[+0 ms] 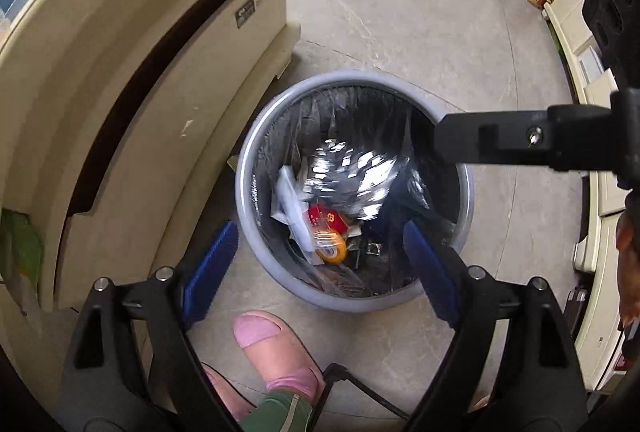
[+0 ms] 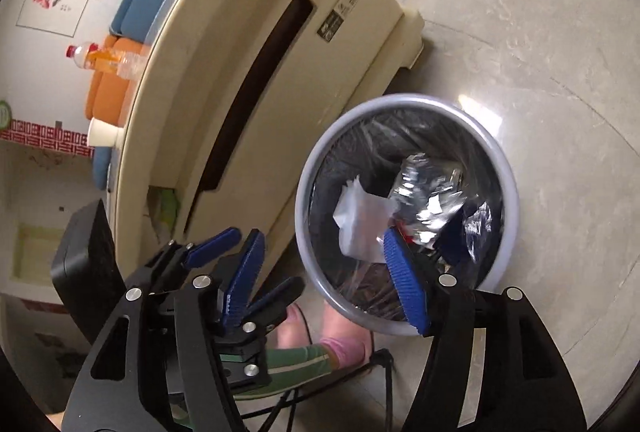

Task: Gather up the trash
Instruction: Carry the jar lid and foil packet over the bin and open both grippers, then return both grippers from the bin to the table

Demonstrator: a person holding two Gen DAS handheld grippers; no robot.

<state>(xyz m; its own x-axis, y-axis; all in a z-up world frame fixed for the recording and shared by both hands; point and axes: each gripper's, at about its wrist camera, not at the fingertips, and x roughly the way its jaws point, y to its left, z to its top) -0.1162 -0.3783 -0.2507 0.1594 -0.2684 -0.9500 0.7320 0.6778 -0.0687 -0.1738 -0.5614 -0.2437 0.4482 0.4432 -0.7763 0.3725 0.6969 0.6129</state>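
Observation:
A grey round trash bin (image 1: 466, 191) with a black liner stands on the floor beside a beige cabinet. It holds a crumpled silver foil wrapper (image 1: 352, 175), white paper (image 1: 288, 191), a red packet (image 1: 326, 220) and an orange tape roll (image 1: 332, 252). My left gripper (image 1: 320, 264) is open and empty above the bin's near rim. My right gripper (image 2: 324, 284) is open and empty over the bin (image 2: 312, 167); the foil wrapper (image 2: 428, 191) and white paper (image 2: 360, 224) lie just beyond its right fingertip. The left gripper (image 2: 240, 260) shows in the right wrist view too.
The beige cabinet (image 1: 132, 111) stands left of the bin. A pink slipper (image 1: 276, 348) is on the floor near the bin. White furniture (image 1: 576, 43) lines the right side. A plastic bottle (image 2: 104, 59) and white cup (image 2: 104, 133) are on the cabinet top. Grey tiled floor (image 1: 400, 11) lies beyond.

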